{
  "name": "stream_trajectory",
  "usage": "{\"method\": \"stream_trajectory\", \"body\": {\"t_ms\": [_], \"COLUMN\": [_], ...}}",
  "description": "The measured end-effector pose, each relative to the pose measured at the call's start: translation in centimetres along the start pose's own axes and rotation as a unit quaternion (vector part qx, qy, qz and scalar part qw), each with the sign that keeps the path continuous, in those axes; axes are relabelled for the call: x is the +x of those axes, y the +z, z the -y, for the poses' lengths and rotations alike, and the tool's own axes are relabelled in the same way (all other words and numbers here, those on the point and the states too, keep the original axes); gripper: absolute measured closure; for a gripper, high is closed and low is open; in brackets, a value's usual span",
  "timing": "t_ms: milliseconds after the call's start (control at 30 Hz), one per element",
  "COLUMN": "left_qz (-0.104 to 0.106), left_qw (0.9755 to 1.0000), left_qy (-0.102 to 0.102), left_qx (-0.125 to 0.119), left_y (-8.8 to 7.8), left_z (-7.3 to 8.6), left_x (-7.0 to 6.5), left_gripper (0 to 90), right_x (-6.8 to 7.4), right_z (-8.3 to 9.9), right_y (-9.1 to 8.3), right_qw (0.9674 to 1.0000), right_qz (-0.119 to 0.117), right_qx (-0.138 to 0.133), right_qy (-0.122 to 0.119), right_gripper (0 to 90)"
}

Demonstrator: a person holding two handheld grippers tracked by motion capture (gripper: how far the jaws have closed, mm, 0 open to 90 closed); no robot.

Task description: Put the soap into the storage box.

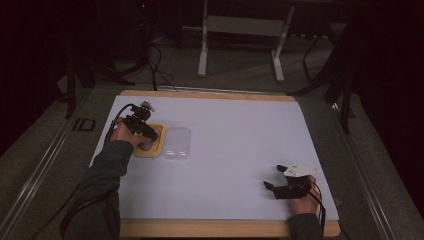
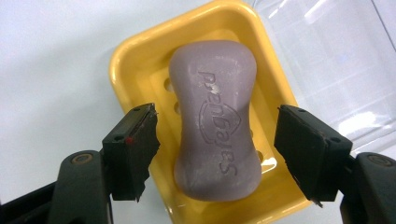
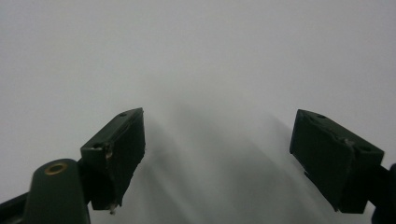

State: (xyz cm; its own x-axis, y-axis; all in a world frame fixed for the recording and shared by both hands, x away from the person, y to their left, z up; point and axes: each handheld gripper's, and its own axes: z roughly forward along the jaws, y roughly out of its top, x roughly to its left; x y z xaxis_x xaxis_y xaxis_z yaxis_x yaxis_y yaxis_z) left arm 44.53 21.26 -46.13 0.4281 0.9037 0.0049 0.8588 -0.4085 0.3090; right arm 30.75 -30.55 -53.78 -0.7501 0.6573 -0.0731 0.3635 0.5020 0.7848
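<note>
While the left gripper (image 2: 215,149) holds its jaws open astride a purple soap bar (image 2: 215,119) in a yellow dish (image 2: 135,60) near the counter's left edge, the right gripper (image 3: 219,158) rests open.

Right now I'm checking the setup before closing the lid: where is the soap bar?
The purple soap bar lies in the yellow dish at the table's left, between the open left gripper's jaws, beside the clear lid.
</note>
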Motion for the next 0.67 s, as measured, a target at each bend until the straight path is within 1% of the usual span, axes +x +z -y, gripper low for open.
{"method": "stream_trajectory", "body": {"t_ms": [67,167,200,267,300,367,400,533,667], "left_qz": [-0.005,-0.003,-0.001,0.012,0.026,0.026,0.031,0.04,0.037], "left_qw": [1.0,0.9999,0.9997,0.9993,0.9984,0.9984,0.9977,0.9963,0.9947], "left_qy": [0.007,0.013,0.02,0.026,0.035,0.035,0.042,0.062,0.08], "left_qx": [-0.004,-0.01,-0.016,-0.022,-0.035,-0.035,-0.043,-0.045,-0.053], "left_y": [-0.3,-0.6,-0.8,-1.1,-1.3,-1.3,-1.6,-1.8,-2.2], "left_z": [0.0,0.0,0.1,0.1,0.2,0.2,0.2,0.2,0.2], "left_x": [-0.1,-0.3,-0.5,-0.6,-0.9,-0.9,-1.4,-2.3,-3.4], "left_gripper": [30.4,30.3,30.3,29.7,29.7,29.7,29.7,29.9,29.9], "right_x": [0.0,0.0,0.0,0.1,0.1,0.1,0.1,0.1,0.0], "right_z": [0.0,0.0,0.0,0.0,0.0,0.0,0.0,0.0,0.0], "right_y": [0.0,0.0,0.0,0.0,0.1,0.1,0.1,0.1,0.1], "right_qw": [1.0,1.0,1.0,1.0,1.0,1.0,1.0,1.0,1.0], "right_qz": [0.002,0.003,0.004,0.005,0.005,0.005,0.005,0.007,0.007], "right_qx": [0.0,0.001,0.002,0.003,0.003,0.003,0.003,0.004,0.006], "right_qy": [0.001,0.0,0.001,0.001,0.001,0.001,0.001,0.0,-0.001], "right_gripper": [18.0,17.9,17.9,18.0,18.0,18.0,17.9,18.0,17.9]}}
